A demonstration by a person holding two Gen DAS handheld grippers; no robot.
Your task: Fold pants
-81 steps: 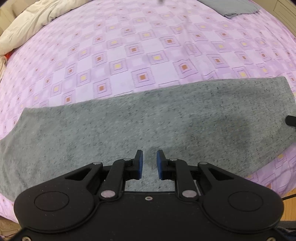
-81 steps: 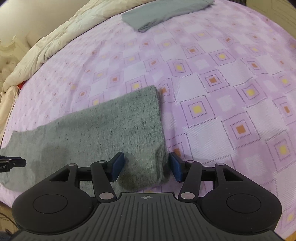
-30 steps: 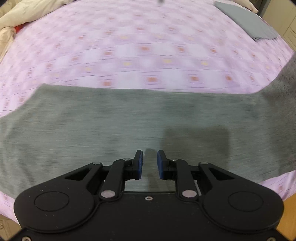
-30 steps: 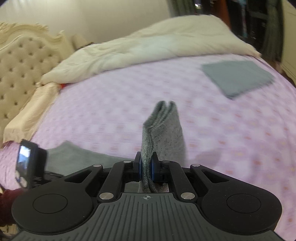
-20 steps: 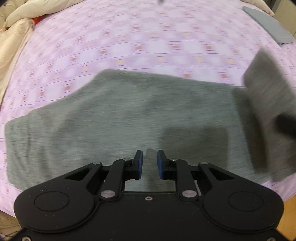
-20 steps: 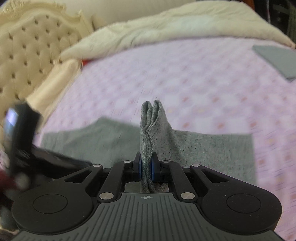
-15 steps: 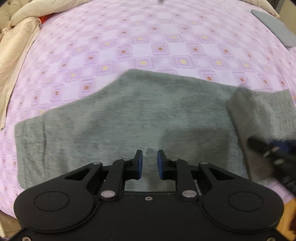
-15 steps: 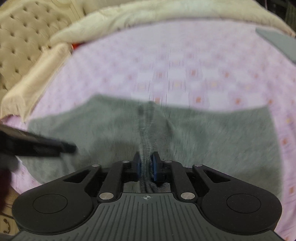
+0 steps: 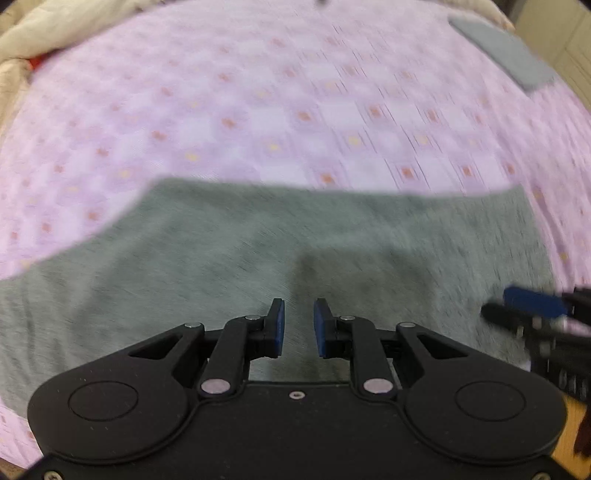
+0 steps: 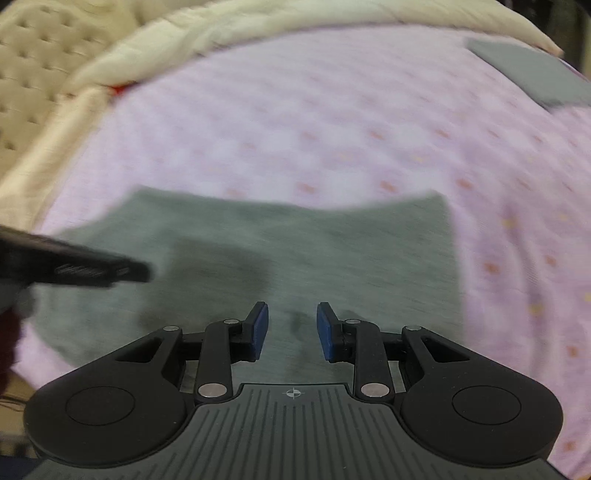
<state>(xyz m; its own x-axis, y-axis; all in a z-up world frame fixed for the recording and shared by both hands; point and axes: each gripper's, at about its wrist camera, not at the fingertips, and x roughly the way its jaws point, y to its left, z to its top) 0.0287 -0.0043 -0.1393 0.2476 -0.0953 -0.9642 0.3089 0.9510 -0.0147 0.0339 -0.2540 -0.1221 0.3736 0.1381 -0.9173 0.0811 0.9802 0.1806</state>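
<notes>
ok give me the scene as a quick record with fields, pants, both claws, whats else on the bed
pants: grey pants lying flat on the purple patterned sheet
right claw: right claw jaws have just been opening, nothing between them
left claw: left claw narrowly open, empty, above the pants
also on bed: folded grey garment, cream duvet

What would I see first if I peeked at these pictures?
Most likely the big grey pants, lying flat across the near side of the bed on a pink-purple checked sheet. Right over them sit two black grippers with blue fingers: the right gripper has just been opening and nothing is between its pads now, and the left gripper is empty too. Far off in the right corner lies another folded grey cloth.
</notes>
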